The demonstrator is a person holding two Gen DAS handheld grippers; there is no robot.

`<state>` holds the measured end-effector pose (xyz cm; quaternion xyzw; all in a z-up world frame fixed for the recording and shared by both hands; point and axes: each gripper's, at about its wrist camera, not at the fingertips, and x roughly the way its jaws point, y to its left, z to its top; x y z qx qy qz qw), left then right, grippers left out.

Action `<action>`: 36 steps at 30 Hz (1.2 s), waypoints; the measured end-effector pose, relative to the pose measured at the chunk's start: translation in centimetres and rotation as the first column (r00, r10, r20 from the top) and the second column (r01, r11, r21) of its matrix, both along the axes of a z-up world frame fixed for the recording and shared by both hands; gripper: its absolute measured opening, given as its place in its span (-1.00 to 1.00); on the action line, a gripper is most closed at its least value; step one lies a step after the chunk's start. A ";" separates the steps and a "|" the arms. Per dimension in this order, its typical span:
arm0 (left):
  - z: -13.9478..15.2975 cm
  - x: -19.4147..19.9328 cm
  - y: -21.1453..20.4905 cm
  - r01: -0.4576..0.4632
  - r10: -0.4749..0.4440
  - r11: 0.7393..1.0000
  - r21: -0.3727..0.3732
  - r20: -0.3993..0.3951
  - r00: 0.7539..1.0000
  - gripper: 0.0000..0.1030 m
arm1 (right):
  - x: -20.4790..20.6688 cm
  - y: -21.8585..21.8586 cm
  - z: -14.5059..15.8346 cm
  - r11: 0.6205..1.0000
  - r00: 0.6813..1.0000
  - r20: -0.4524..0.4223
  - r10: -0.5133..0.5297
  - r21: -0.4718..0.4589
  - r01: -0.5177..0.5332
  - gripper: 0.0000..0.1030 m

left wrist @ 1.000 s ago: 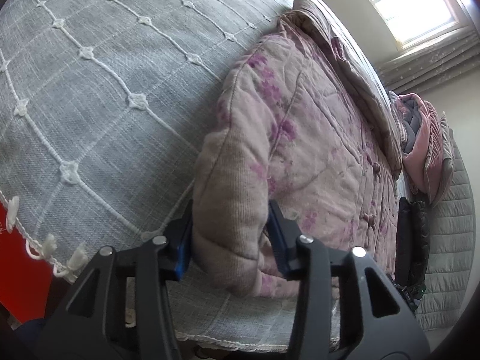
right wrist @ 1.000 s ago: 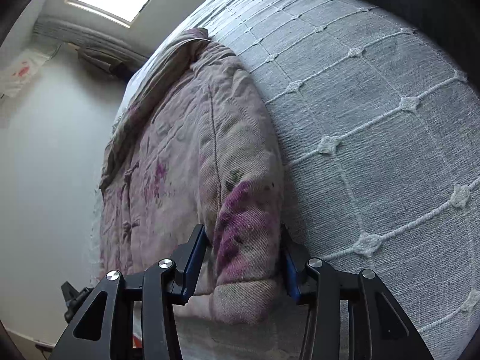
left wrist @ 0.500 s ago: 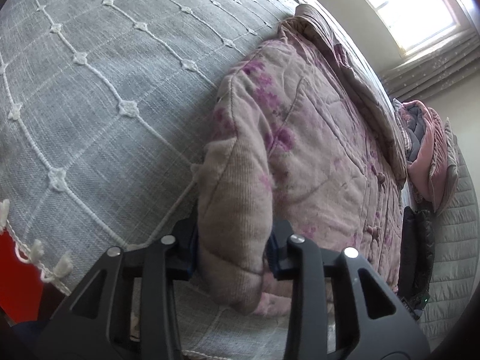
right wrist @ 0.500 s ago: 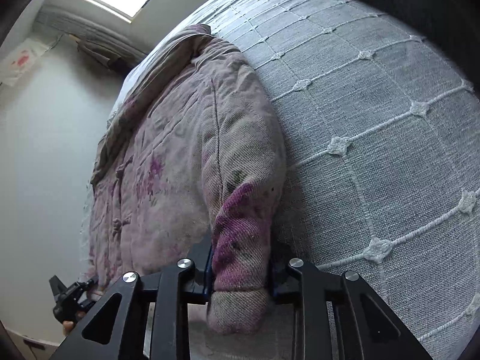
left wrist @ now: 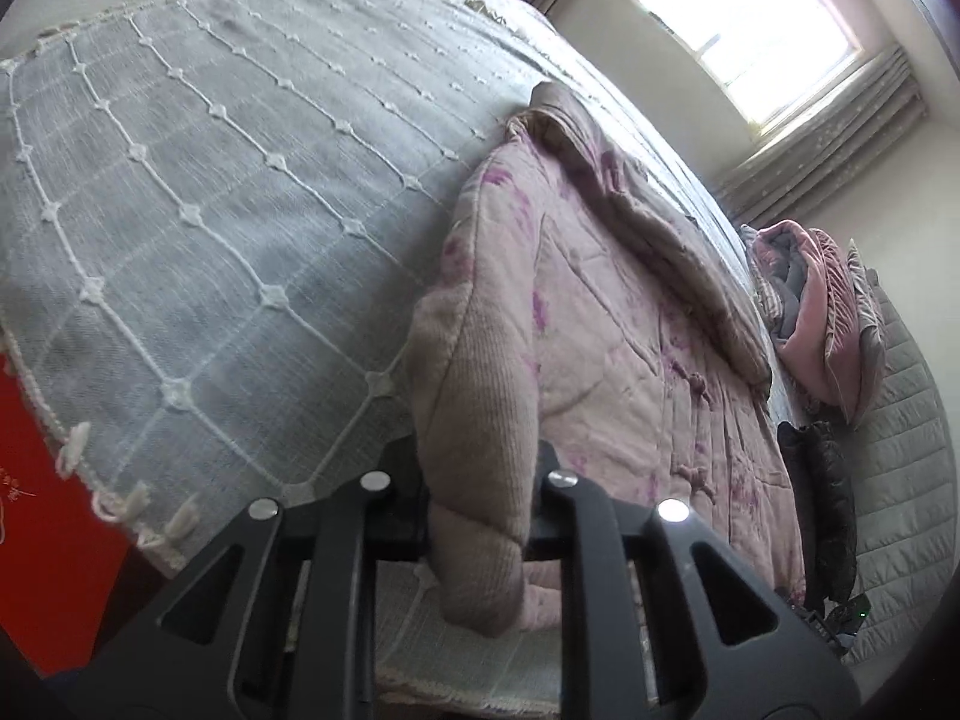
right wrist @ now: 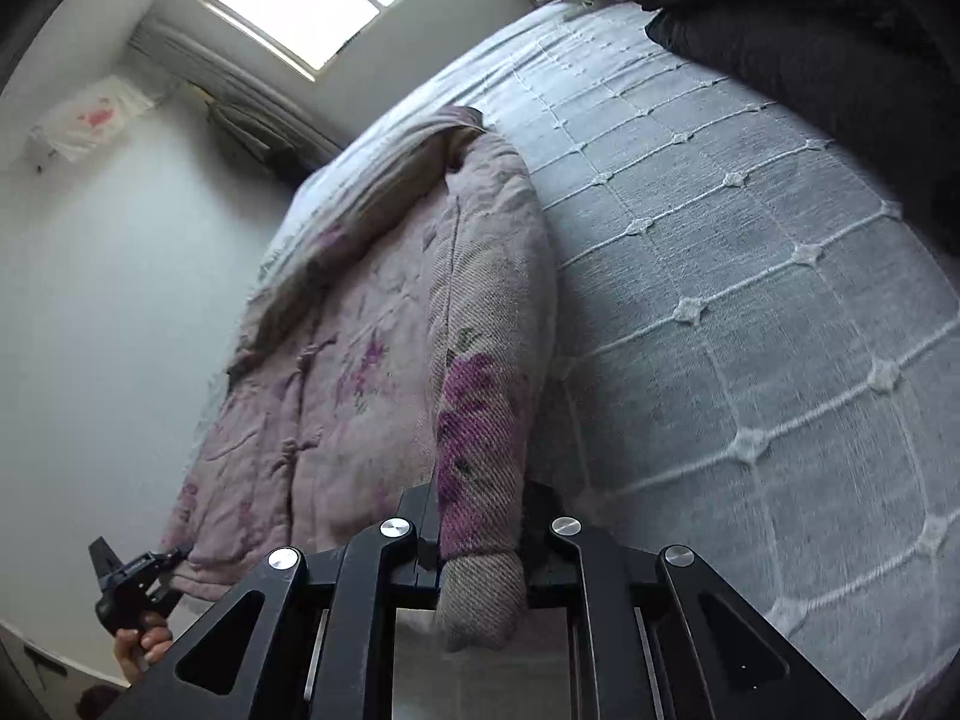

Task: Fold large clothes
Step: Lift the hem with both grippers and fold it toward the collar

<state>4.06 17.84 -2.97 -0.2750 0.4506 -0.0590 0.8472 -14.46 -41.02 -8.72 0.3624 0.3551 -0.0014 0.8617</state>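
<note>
I am clamping each padded jacket (left wrist: pixel 600 324) sleeve cuff, left tool (left wrist: pixel 480 516) closing, right tool (right wrist: pixel 480 540) shut, risking thick cuffs slipping free.

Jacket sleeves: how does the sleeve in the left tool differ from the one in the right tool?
The left sleeve is plain beige near its cuff; the right sleeve bears a large purple flower there. The left tool is closing on its sleeve; the right tool is clamped. Both belong to one padded jacket on the grey bedspread.
</note>
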 end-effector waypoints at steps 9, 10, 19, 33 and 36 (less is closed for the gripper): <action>7.2 -10.8 3.6 0.060 -0.043 0.994 -0.096 0.173 0.984 -0.62 | -11.7 1.2 6.4 0.999 0.977 0.209 0.027 0.019 -0.032 -0.77; 8.2 -12.0 4.1 0.077 -0.053 0.990 -0.118 0.194 0.980 -0.63 | -13.7 1.2 8.3 0.999 0.966 0.256 0.031 0.003 -0.033 -0.77; 9.4 -13.9 6.9 0.037 0.005 0.981 -0.190 0.216 0.976 -0.62 | -16.0 1.0 11.8 1.000 0.939 0.344 0.018 -0.021 -0.011 -0.77; 13.7 -4.6 5.2 -0.003 0.053 0.978 -0.207 0.232 0.971 -0.61 | -4.5 -2.1 16.4 0.995 0.889 0.455 -0.043 0.095 0.000 -0.75; 14.7 3.0 3.5 -0.068 0.110 0.976 -0.208 0.197 0.974 -0.54 | 3.5 -3.7 17.0 0.987 0.901 0.427 -0.081 0.159 0.014 -0.71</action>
